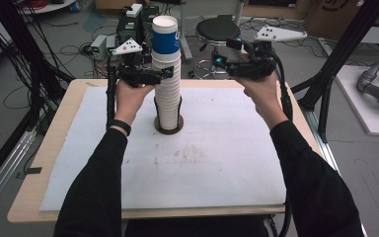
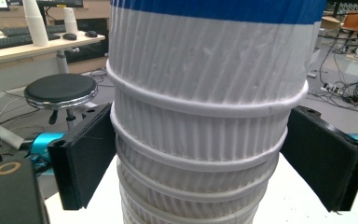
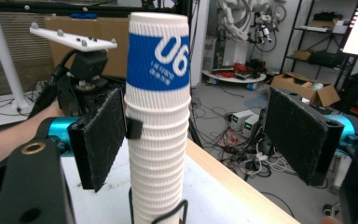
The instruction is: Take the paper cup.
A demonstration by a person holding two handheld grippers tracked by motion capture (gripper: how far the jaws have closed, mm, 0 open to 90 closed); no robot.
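A tall stack of paper cups [image 1: 166, 74], top cup blue-banded, stands upright in a round holder [image 1: 168, 129] near the table's [image 1: 39, 163] far-centre. Left gripper [image 1: 164, 74] is clamped on the stack just below the blue cup, pads touching both sides. Right gripper [image 1: 220, 63] hangs beside the stack at approx. top-cup height, jaws apart & holding nothing.

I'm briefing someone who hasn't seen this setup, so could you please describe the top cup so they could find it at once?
On the white mat covering the table, a tall stack of cups stands in a round holder. The top cup crowns that stack, above the left claw. Unlike the plain white ribbed cups below, it wears a blue band printed with white "06".
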